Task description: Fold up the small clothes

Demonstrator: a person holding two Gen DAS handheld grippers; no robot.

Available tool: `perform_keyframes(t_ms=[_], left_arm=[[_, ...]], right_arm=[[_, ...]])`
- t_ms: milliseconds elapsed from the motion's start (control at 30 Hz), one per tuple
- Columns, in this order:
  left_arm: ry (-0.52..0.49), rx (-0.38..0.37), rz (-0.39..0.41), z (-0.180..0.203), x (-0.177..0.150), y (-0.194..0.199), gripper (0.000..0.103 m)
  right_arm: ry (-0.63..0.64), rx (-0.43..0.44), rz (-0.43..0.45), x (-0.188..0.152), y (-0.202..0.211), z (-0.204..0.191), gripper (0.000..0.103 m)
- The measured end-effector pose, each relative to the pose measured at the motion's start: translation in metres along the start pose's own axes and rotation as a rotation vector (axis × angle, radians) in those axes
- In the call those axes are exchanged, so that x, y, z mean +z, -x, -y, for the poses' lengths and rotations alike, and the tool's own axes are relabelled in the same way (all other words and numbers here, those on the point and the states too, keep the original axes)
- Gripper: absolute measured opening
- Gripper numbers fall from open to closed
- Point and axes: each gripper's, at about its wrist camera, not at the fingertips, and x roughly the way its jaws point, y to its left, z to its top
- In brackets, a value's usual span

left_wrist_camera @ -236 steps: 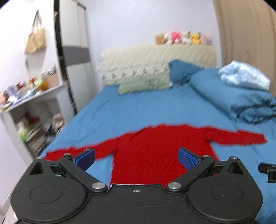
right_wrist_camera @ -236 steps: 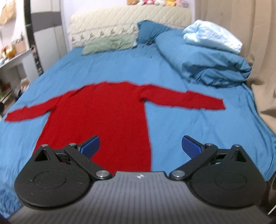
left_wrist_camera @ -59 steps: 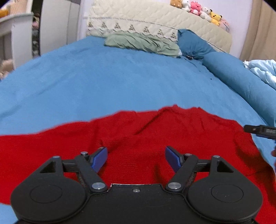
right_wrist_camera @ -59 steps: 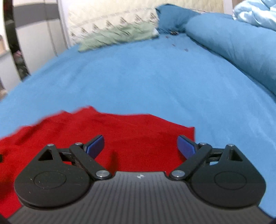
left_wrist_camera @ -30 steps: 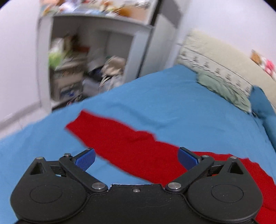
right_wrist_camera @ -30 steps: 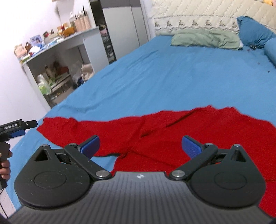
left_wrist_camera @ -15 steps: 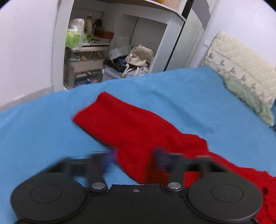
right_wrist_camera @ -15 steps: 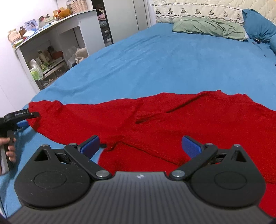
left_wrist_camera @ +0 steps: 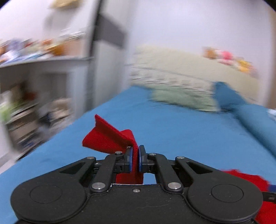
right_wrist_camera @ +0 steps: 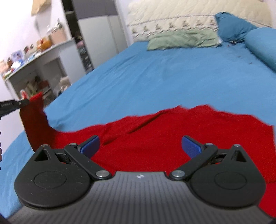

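Note:
A red long-sleeved sweater [right_wrist_camera: 172, 134] lies spread on the blue bed [right_wrist_camera: 155, 82]. My left gripper [left_wrist_camera: 135, 155] is shut on the cuff end of its left sleeve [left_wrist_camera: 107, 137] and holds it lifted above the bed. In the right wrist view the left gripper [right_wrist_camera: 24, 102] shows at the far left with the sleeve [right_wrist_camera: 36, 120] hanging from it. My right gripper [right_wrist_camera: 140, 145] is open and empty, hovering over the sweater's body near the collar.
A green pillow [right_wrist_camera: 182, 40] and a blue pillow [right_wrist_camera: 232, 25] lie by the quilted headboard [right_wrist_camera: 189, 15]. A cluttered white shelf unit [right_wrist_camera: 34, 69] and a wardrobe [right_wrist_camera: 96, 34] stand left of the bed. A blue duvet [right_wrist_camera: 262, 44] lies at the right.
My left gripper has shut on the sleeve end and lifted it off the bed, swinging toward the headboard. The right gripper stays open over the sweater body, slightly closer.

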Motion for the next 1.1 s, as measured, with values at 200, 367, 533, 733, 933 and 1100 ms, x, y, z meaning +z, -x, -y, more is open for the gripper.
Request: perform_keyframes(t_ms=[200,367,533,733,933,1100], left_arm=[[-0.112,-0.255,-0.052,0.161,-0.017,-0.018,0.007],[-0.224,-0.375,-0.237,0.269,-0.105,-0.052,0.007],[-0.259,-0.354,-0.336,0.305,-0.172,-0.066,0.007],[-0.28,-0.384,-0.297,0.295,-0.158,-0.046,0.061],[-0.298,-0.285,-0.208,0.23,-0.134,-0.006,0.074],[-0.313,-0.113,-0.172,0.167,-0.141,0.005,0.074]], right_arm=[[-0.02,-0.096,0.055,0.012,0.049,0.066,0.103],[-0.033,-0.172,0.022,0.003,0.07,0.124,0.103],[-0.062,-0.203,-0.044,-0.026,0.074,0.171,0.103],[-0.101,-0.187,-0.064,-0.049,0.071,0.193,0.103],[-0.082,-0.141,-0.019,-0.033,0.062,0.165,0.103],[-0.037,-0.104,-0.081,-0.025,0.014,0.132,0.1]])
